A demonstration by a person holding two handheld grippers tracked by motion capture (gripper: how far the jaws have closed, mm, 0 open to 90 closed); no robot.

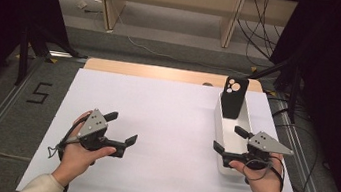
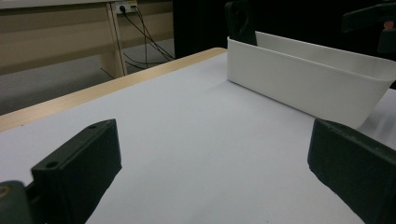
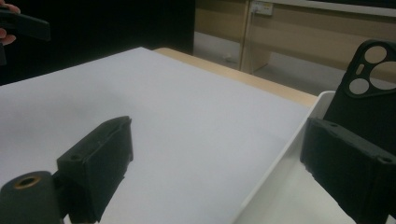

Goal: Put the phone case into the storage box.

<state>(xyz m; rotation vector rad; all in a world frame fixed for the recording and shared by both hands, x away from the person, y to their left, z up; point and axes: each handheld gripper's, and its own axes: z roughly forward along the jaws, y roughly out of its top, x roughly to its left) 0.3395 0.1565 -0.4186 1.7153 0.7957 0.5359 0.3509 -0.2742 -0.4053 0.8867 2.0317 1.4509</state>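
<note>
- The right gripper (image 1: 227, 139) has its jaws spread apart with nothing pinched between them; in the high view one jaw sits over the near part of the white bin (image 1: 223, 114), the other just outside the bin's left wall.
- In the right gripper view the bin's rim (image 3: 275, 161) runs up between the two jaws, so the left jaw hangs over the white table sheet (image 3: 187, 107) and the right jaw over the bin's inside.
- The black phone case (image 1: 234, 97) stands upright in the far end of the bin, leaning on its end wall, camera cut-outs at the top; it lies beyond the right gripper's fingertips, well apart from them, and untouched.
- In the right gripper view the phone case (image 3: 369, 93) rises just behind the right jaw.
- The left gripper (image 1: 123, 130) also has its jaws spread wide, gripping nothing, with bare sheet (image 1: 155, 119) below and between them.
- From the left gripper view the bin (image 2: 303, 79) lies ahead of and to the right of the fingertips, well apart, with the phone case (image 2: 240, 21) poking up at its far end.
- Each gripper is held in one of the person's hands, the left hand (image 1: 80, 156) and right hand (image 1: 260, 179) low at the near edge of the sheet.
</note>
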